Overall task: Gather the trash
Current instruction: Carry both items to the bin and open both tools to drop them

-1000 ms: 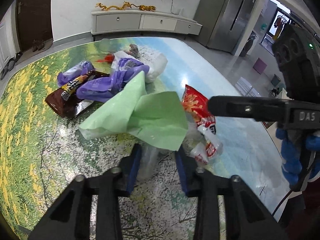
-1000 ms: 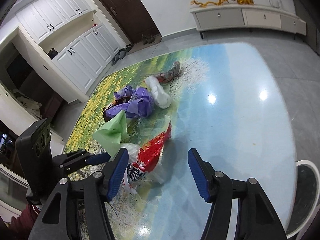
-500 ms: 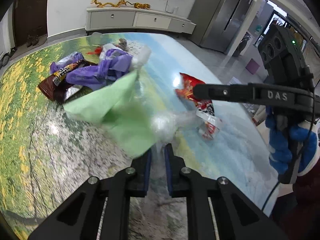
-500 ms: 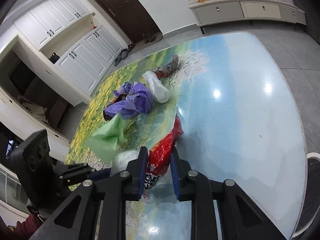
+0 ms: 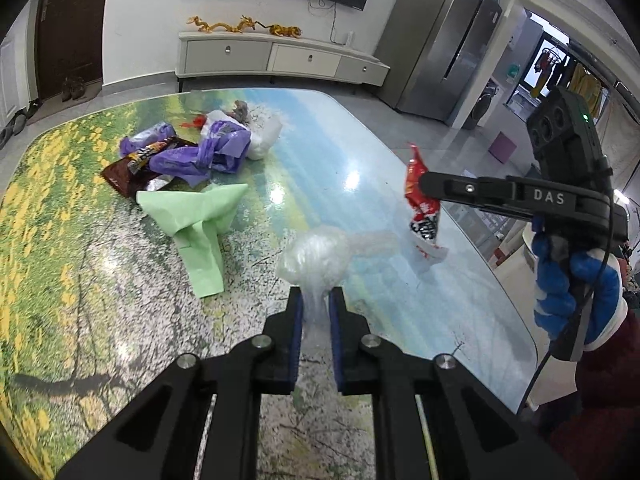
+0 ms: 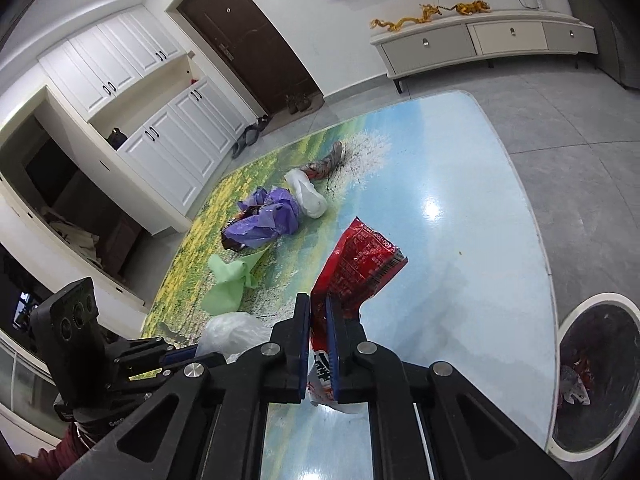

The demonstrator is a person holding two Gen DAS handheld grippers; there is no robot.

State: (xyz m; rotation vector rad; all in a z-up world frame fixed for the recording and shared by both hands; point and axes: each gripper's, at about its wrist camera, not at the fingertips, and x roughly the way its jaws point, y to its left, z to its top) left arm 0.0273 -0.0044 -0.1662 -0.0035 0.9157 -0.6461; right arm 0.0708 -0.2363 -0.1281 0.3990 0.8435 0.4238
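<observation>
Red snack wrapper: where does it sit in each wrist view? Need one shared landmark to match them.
Left wrist: red snack wrapper right of centre, hanging from the right gripper, above the table.
Right wrist: red snack wrapper at centre, rising from between the pads of the shut right gripper.
Shared landmark: green bag lying on the table, near the purple bag.
</observation>
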